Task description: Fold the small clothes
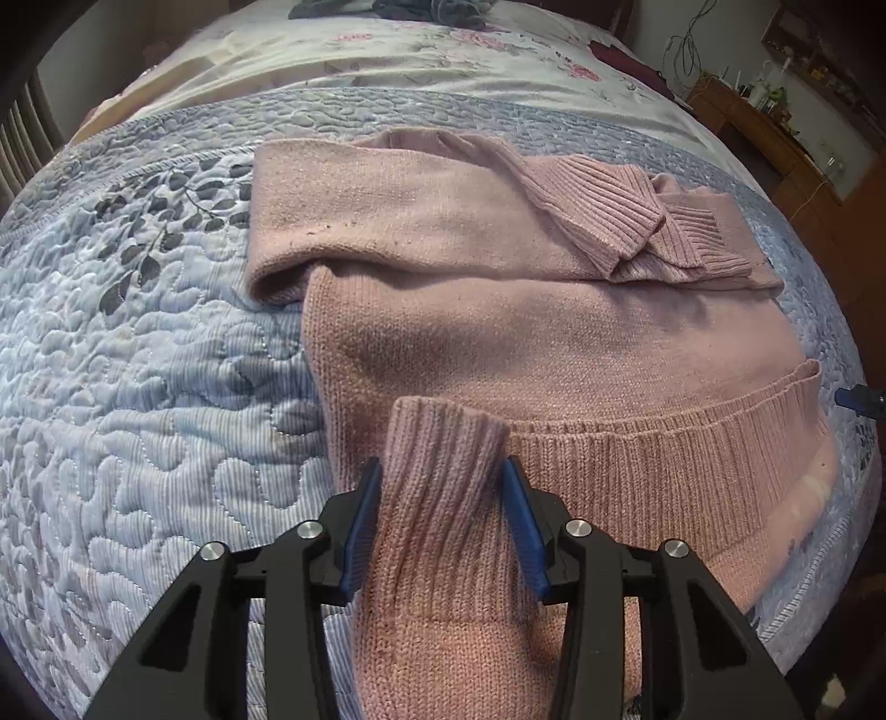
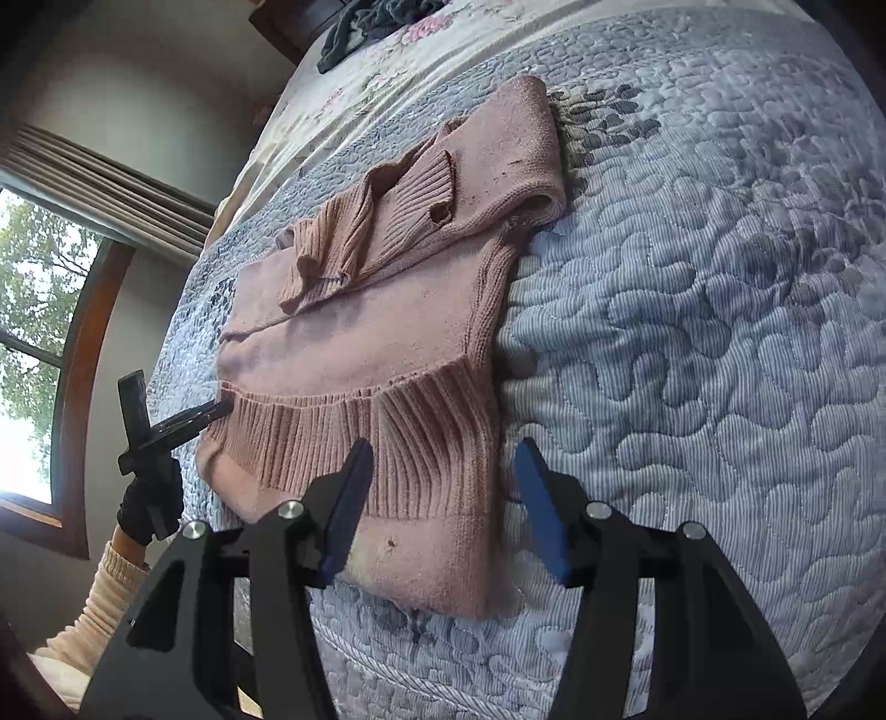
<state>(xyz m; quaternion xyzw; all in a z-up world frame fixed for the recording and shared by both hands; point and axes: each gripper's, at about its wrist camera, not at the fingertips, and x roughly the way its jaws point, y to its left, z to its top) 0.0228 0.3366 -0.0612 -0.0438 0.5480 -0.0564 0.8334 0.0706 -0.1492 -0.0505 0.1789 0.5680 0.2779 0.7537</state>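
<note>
Lying flat on the quilt (image 1: 138, 415) of the bed: pink sweater (image 1: 526, 343), long axis running straight away from both grippers, ribbed hem (image 1: 664, 443) nearest, shoulders farthest, sleeves (image 1: 598, 216) already crossed over the upper body. Clenched on one corner of that hem: left gripper (image 1: 443, 526), with a ribbed flap standing up between its blue pads and filling the gap from side to side. Released and spread wide at the opposite corner: right gripper (image 2: 443, 498), one pad above the ribbing, the other above bare quilt just beside the sweater's side edge, nothing pinched yet.

Judged from this: closing on the second corner first, then carrying both corners together away along the long axis, to land the hem on or near the crossed sleeves. Hem line lying square across that path, so an even lift on both sides needed to keep the fold straight.

Plenty of open quilt on either side and beyond the shoulders. Well apart at the far end of the bed, on the floral sheet (image 1: 387, 50): a heap of dark clothes (image 1: 432, 11), out of the way.
</note>
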